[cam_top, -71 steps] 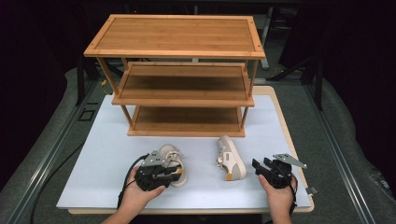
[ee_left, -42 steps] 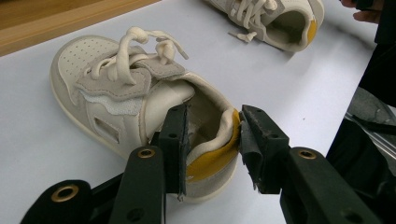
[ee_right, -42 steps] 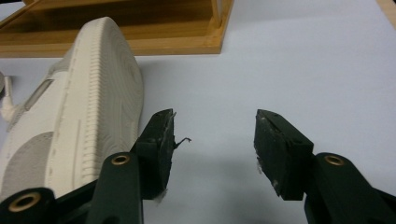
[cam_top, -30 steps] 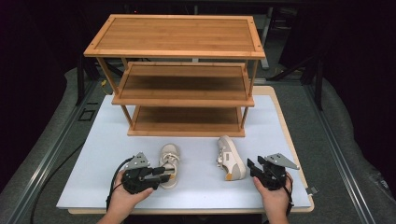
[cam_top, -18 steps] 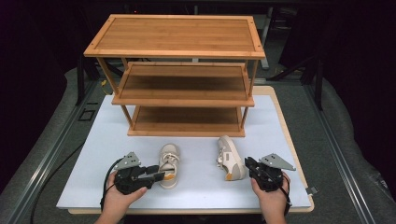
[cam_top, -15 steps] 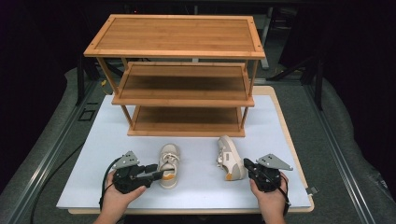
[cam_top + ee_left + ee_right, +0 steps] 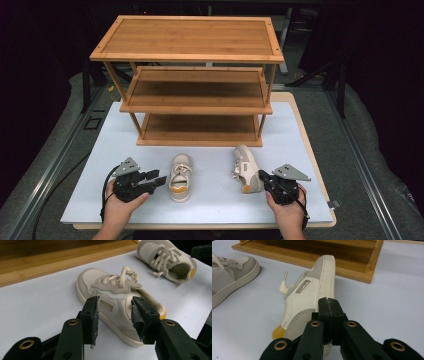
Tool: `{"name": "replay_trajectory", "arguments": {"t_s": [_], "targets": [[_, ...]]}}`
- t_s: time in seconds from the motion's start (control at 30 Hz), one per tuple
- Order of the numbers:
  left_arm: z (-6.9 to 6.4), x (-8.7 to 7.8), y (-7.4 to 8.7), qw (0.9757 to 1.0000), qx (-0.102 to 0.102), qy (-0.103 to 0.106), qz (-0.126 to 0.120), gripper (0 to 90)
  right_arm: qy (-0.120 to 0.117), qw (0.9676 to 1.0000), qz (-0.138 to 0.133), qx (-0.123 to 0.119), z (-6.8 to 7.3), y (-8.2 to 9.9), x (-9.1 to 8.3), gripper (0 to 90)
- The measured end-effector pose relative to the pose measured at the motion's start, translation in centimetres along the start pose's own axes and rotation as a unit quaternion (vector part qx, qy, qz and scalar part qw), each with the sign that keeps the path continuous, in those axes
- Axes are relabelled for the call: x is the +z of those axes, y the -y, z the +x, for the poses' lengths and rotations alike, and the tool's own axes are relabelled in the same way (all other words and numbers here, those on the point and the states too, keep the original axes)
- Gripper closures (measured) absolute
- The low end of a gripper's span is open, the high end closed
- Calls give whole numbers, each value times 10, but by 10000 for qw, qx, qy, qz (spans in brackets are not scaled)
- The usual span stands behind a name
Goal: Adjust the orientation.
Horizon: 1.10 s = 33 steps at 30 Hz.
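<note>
Two small beige shoes lie on the white mat (image 7: 215, 200) in front of a wooden shelf. The left shoe (image 7: 180, 176) (image 7: 112, 290) stands upright, toe toward the shelf. My left gripper (image 7: 159, 179) (image 7: 115, 312) rests just left of it, open. Its jaws have just been opening and frame the shoe's side without touching it. The right shoe (image 7: 246, 167) (image 7: 312, 297) lies on its side, sole to the right. My right gripper (image 7: 262, 176) (image 7: 329, 301) is at that shoe's heel, shut, pads pressed together with nothing seen between them.
The three-tier wooden shelf (image 7: 187, 37) stands at the back of the mat, its bottom board (image 7: 352, 262) close behind the shoes. Bare mat lies between the two shoes and to the far left. Grey floor and rails surround the table.
My left gripper, over the left shoe at first, has drawn back to the left and off it. The shoe now stands upright. My right gripper has edged left to the right shoe's heel.
</note>
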<state>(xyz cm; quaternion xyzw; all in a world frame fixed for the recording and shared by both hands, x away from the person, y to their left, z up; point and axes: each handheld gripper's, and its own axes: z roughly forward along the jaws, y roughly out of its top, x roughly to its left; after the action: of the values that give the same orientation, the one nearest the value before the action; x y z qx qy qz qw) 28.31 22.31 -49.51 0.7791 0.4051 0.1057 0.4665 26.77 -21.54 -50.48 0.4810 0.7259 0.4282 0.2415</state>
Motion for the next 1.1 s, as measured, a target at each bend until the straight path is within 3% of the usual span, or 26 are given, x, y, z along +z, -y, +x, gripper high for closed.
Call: {"name": "replay_trajectory", "arguments": {"t_s": [0.2, 0.43, 0.63, 0.7, 0.87, 1.0, 1.1], "targets": [[1, 2, 1, 10000, -19, 9, 44, 567, 16, 9998, -58, 197, -10, 3, -1, 899], [0, 4, 2, 9999, -34, 44, 98, 564, 284, 9990, -44, 354, -22, 6, 0, 895], [0, 4, 2, 9999, -20, 45, 127, 564, 431, 9961, 171, 746, -40, 14, 4, 886], [0, 5, 3, 9999, -32, 46, 136, 563, 454, 9955, 311, 776, -43, 17, 8, 878], [0, 5, 3, 9999, -27, 58, 115, 556, 468, 9941, 374, 906, -47, 19, 10, 799], [-1, 5, 4, 9999, -67, 52, 93, 547, 603, 9927, 311, 999, -47, 18, 7, 697], [-1, 5, 3, 9999, -61, 48, 78, 544, 667, 9921, 172, 1044, -47, 17, 3, 675]]}}
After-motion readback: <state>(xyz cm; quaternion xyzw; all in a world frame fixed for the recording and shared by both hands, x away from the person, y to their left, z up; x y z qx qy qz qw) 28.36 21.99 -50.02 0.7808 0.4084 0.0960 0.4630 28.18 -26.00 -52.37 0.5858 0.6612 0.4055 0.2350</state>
